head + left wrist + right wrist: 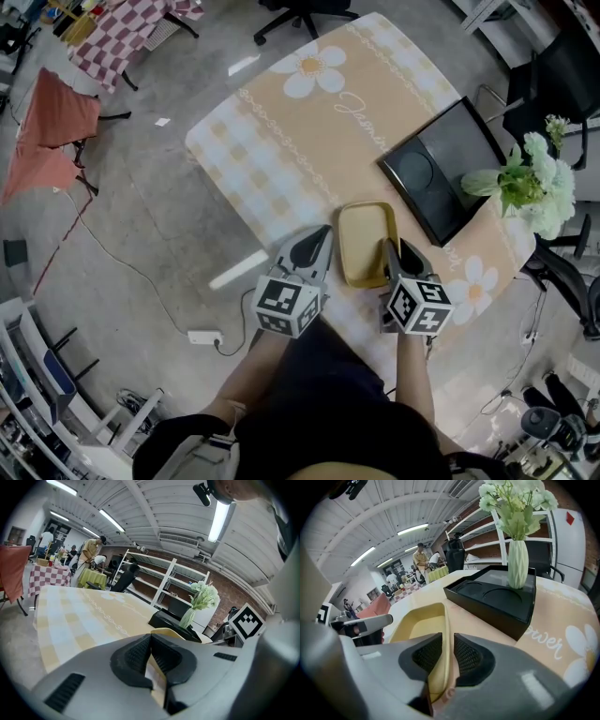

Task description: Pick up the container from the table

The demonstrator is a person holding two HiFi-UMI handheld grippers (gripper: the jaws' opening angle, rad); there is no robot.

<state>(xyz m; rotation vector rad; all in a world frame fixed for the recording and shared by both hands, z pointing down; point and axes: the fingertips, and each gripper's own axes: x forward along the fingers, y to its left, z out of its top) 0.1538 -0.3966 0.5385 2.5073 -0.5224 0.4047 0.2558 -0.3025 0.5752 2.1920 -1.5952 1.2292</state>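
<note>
The container lay on the desk between the two grippers. The right gripper stood apart astride its near side wall, the pads not yet pressing on both faces. The left gripper was closed on nothing, its tips just short of the opposite rim.

A clamp on one thin wall alone would likely let the shallow container pivot and sag, or slip free if the pads caught only the lip. The closed left gripper could also nudge it sideways out of the bite.

Just beyond the right gripper sat a black tray, with a vase of flowers at its far corner. A forward swing on lifting could strike them.
</note>
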